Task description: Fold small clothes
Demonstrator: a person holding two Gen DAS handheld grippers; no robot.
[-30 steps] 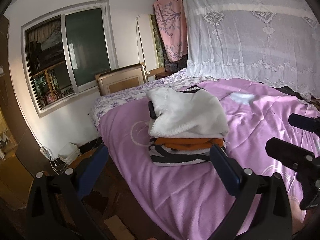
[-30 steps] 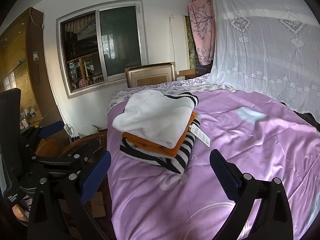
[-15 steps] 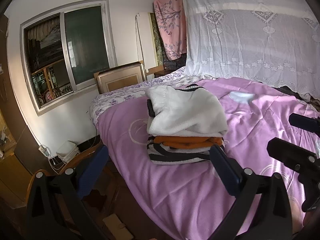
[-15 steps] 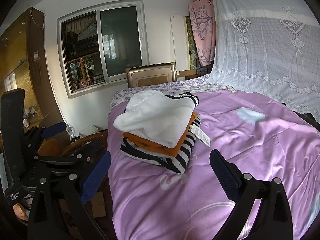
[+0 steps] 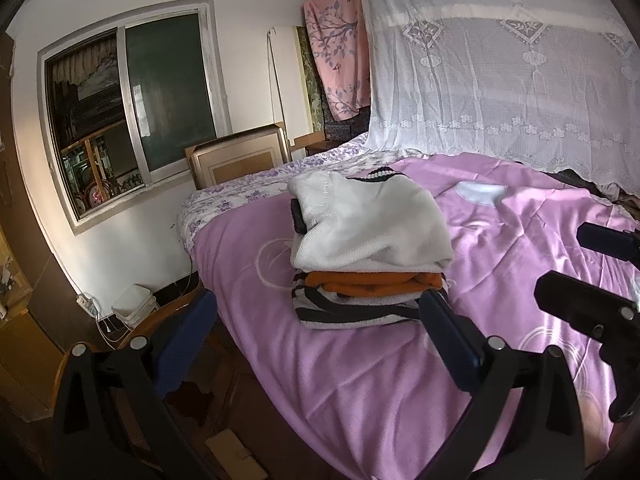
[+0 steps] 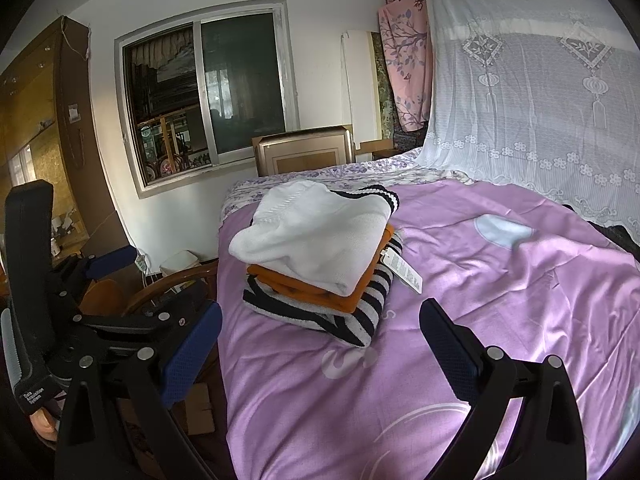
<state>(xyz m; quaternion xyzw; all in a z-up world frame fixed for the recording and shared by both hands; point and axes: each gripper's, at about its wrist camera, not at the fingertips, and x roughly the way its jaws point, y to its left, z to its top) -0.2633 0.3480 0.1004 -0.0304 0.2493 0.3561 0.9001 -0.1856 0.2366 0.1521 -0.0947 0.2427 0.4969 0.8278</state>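
On the purple bedspread (image 5: 360, 380) sits your folded stack: a white sweater (image 5: 372, 228) on top, an orange garment (image 5: 372, 284) under it and a striped one (image 5: 352, 314) at the bottom, with a tag (image 6: 404, 270) hanging off its right side. Your left gripper (image 5: 316, 336) is spread wide and empty just short of the stack. Your right gripper (image 6: 320, 344) is likewise spread and holds nothing, near the stack without touching it.

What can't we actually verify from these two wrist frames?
- Striped garment: mostly covered by the orange garment and white sweater; fold quality unknown, both views.
- Hang tag text: too small, right wrist view.
- Dark item beside the sweater: mostly hidden, left wrist view.
- Bed far side: behind the lace curtain.
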